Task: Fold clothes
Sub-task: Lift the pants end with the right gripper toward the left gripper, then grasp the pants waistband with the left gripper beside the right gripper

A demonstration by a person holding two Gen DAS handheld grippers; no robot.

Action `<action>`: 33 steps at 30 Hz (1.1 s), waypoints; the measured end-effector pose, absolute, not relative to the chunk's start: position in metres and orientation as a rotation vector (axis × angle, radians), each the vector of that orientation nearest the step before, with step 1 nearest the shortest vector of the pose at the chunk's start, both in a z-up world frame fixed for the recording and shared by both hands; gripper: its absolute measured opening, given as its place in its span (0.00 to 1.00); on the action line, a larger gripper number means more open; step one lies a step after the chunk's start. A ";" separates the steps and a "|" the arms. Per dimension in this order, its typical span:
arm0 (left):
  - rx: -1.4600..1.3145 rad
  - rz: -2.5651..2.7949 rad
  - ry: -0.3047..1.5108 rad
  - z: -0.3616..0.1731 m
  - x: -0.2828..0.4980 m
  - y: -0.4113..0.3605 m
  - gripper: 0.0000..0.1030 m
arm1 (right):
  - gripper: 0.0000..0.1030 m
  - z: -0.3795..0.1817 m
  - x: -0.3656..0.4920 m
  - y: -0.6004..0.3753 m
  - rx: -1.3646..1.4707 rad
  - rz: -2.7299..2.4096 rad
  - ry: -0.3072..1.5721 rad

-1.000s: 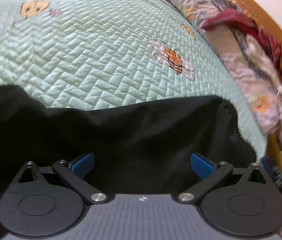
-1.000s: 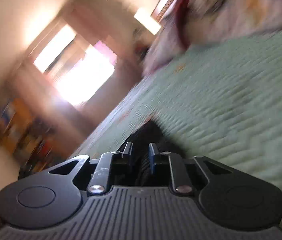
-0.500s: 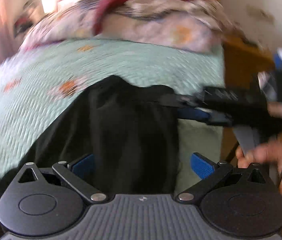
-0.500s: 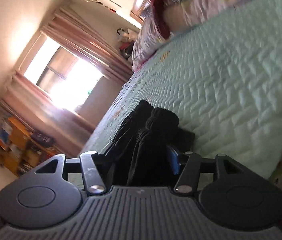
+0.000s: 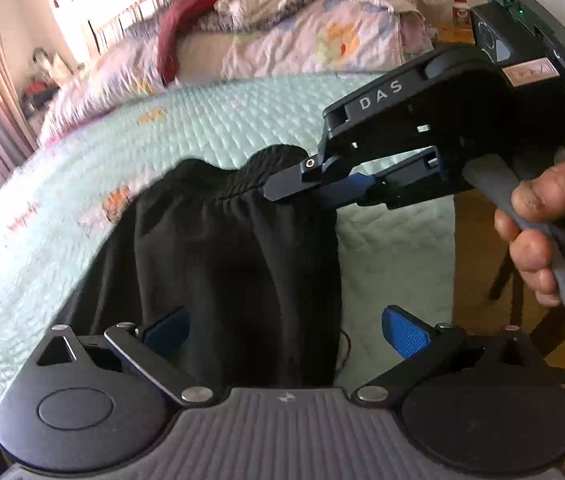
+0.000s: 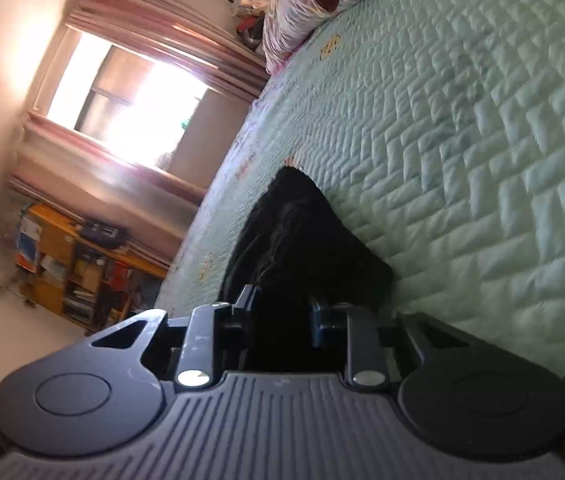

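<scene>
A black garment [image 5: 222, 264] with a gathered elastic waistband lies on the pale green quilted bedspread [image 5: 242, 120]. In the left wrist view my left gripper [image 5: 286, 332] is open, its blue pads [image 5: 406, 332] wide apart, with the cloth lying under and between them. My right gripper [image 5: 294, 184] reaches in from the right, held by a hand [image 5: 542, 232], and is shut on the waistband's right end. In the right wrist view the black garment [image 6: 302, 240] is bunched between the narrow fingers of the right gripper [image 6: 282, 314] and runs out over the bedspread [image 6: 462, 140].
Pillows and crumpled bedding [image 5: 302, 32] are heaped at the head of the bed. The bed edge and a wooden floor [image 5: 478, 248] lie to the right. A bright window with curtains [image 6: 134, 92] and a cluttered shelf [image 6: 74, 264] stand beyond the far side.
The left camera has swung from looking across the quilt to facing the headboard. The right gripper has come into its view, clamped on the waistband, with more cloth now between its fingers.
</scene>
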State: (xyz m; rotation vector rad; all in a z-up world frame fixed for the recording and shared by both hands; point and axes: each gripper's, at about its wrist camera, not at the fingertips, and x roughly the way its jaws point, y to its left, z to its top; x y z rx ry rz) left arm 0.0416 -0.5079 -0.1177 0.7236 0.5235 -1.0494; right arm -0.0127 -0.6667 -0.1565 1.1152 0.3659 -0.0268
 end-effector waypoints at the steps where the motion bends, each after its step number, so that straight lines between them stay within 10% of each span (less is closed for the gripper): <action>1: 0.724 -1.034 0.493 -0.117 0.040 -0.507 0.99 | 0.27 -0.155 -0.015 -0.667 1.120 -0.025 0.358; 12: 0.813 -0.864 0.321 -0.121 0.027 -0.506 0.99 | 0.26 -0.150 -0.016 -0.666 1.354 0.055 0.203; 16: 0.833 -0.908 0.415 -0.129 0.036 -0.504 0.48 | 0.17 -0.147 -0.019 -0.664 1.337 0.053 0.196; 20: 0.753 -0.913 0.433 -0.115 0.050 -0.493 0.36 | 0.17 -0.150 -0.023 -0.665 1.273 -0.011 0.233; 24: 0.705 -0.893 0.417 -0.100 0.056 -0.487 0.31 | 0.33 -0.153 -0.030 -0.672 1.258 -0.092 0.244; 26: 0.669 -0.882 0.434 -0.093 0.062 -0.486 0.31 | 0.61 -0.155 -0.036 -0.677 1.285 -0.117 0.232; 33: 0.612 -0.855 0.443 -0.081 0.074 -0.476 0.31 | 0.68 -0.160 -0.008 -0.688 1.432 -0.010 0.322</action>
